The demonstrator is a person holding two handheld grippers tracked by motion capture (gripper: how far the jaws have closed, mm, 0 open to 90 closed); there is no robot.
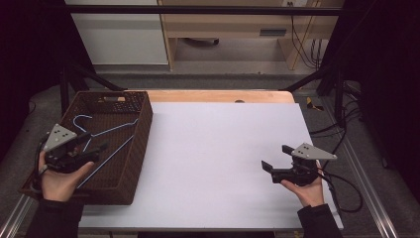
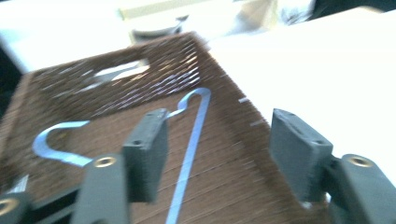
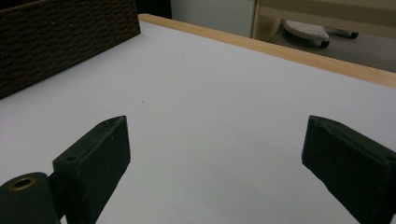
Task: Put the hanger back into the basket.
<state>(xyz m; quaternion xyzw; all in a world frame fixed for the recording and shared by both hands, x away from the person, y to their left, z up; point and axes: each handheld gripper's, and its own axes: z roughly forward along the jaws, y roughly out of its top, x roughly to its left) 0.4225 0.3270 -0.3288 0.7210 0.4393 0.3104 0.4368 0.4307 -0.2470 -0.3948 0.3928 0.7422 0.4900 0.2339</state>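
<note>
Blue hanger (image 1: 101,144) in my woven basket (image 1: 141,134)

The hanger I've been working with is a thin, light-blue wire one, lying flat on the floor of the dark brown wicker basket at about 9 o'clock on the table. Its hook curls toward 11 o'clock, near the basket's far end with the handle cut-out, and its long arm runs down toward 6 o'clock. In my left gripper view the hanger (image 2: 189,154) lies free on the weave, nothing pressing on it; its shoulder bends sharply by the right wall.

Dim room w/ grey floor (image 1: 233,69), pale wood desk (image 1: 223,27), white cabinet (image 1: 119,39), black frame bars (image 1: 198,10)
</note>
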